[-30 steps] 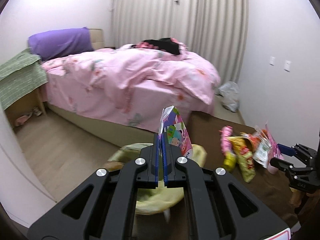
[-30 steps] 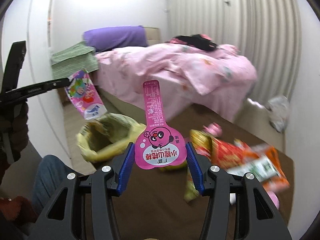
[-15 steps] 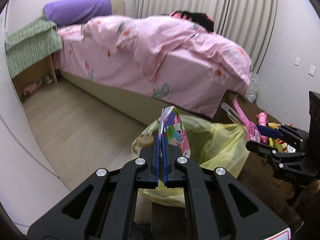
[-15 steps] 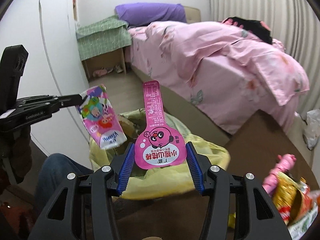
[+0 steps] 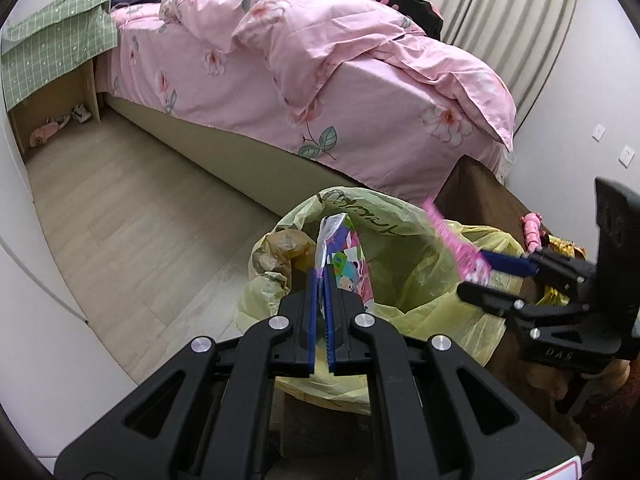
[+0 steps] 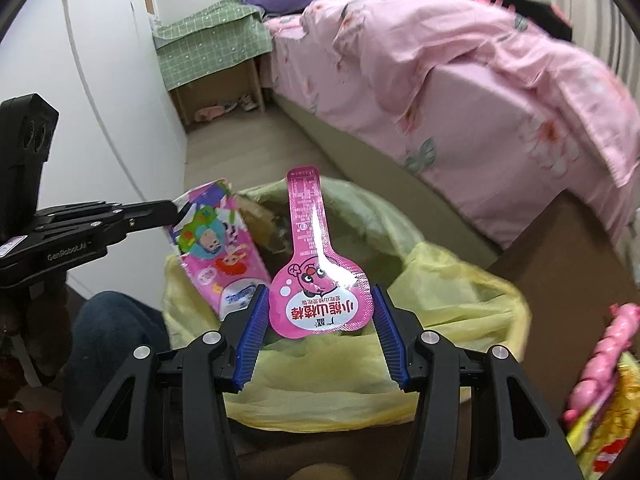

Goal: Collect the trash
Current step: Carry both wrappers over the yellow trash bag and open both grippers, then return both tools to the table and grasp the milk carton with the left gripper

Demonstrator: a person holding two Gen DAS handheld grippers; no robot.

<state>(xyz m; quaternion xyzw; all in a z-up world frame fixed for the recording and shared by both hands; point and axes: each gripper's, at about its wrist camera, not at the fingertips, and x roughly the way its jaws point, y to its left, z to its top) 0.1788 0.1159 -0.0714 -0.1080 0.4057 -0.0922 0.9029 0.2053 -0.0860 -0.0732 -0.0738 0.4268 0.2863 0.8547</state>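
Note:
A yellow trash bag [image 5: 416, 280] stands open by the bed; it also shows in the right wrist view [image 6: 452, 304]. My left gripper [image 5: 320, 276] is shut on a colourful cartoon snack packet [image 5: 348, 264] and holds it over the bag's mouth; the packet also shows in the right wrist view [image 6: 216, 248]. My right gripper [image 6: 320, 320] is shut on a pink spoon-shaped wrapper [image 6: 316, 276] above the bag. The wrapper also shows in the left wrist view [image 5: 456, 248].
A bed with a pink floral duvet [image 5: 320, 72] stands beyond the bag. A brown table [image 6: 568, 280] on the right carries more snack wrappers [image 6: 600, 400]. A bedside stand with green cloth [image 5: 48, 48] is at far left. Wood floor [image 5: 120, 232] lies between.
Both grippers have moved closer to and lower over the yellow bag, each still holding its wrapper. The bag now fills more of both views.

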